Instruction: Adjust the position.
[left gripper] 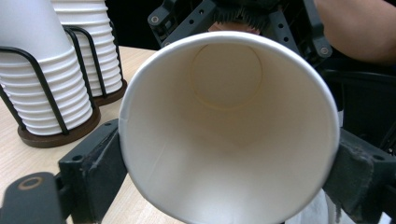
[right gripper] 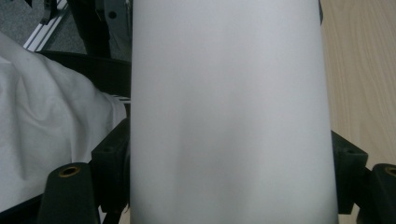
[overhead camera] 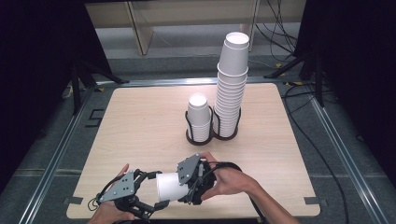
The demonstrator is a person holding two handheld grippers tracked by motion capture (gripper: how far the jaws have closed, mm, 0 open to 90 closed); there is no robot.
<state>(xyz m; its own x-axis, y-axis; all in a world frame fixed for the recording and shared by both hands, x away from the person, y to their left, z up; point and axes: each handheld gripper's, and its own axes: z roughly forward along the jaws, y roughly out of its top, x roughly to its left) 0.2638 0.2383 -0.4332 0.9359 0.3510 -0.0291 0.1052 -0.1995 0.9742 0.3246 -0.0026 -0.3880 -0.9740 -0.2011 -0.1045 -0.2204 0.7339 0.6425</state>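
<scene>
**Op:** Wood under me, is it?

**Spotter:** Pale wood, yes. Your table (overhead camera: 140,121) has rounded corners and sits in a metal frame (overhead camera: 51,158) on a grey floor. Black curtains (overhead camera: 37,70) hang on both sides, and cables (overhead camera: 280,28) trail behind it.

**Op:** Where's the cup?

**Spotter:** Your paper cup (overhead camera: 169,186) lies on its side near the front edge, between your two tools. Its mouth faces your left gripper (overhead camera: 156,190) and its base faces your right gripper (overhead camera: 184,186).

**Op:** Are both holding it?

**Spotter:** In the left gripper view your jaws sit against the rim on either side, so that pair is gripping the cup. In the right gripper view your jaws bear on the cup's wall from both sides, so that pair is gripping it too.

**Op:** What differs between the views?

**Spotter:** The left gripper view looks straight into the cup, down to its round bottom. The right gripper view shows its blank outer wall, with a white cloth (right gripper: 46,116) beside it. The high view takes in the whole table.

**Op:** Give me the counts.

**Spotter:** You have one loose cup and one black wire holder (overhead camera: 188,122) with two rings. There are two stacks, a short stack (overhead camera: 199,116) on the left and a tall stack (overhead camera: 231,84) on the right. I can't count the cups inside them.
</scene>
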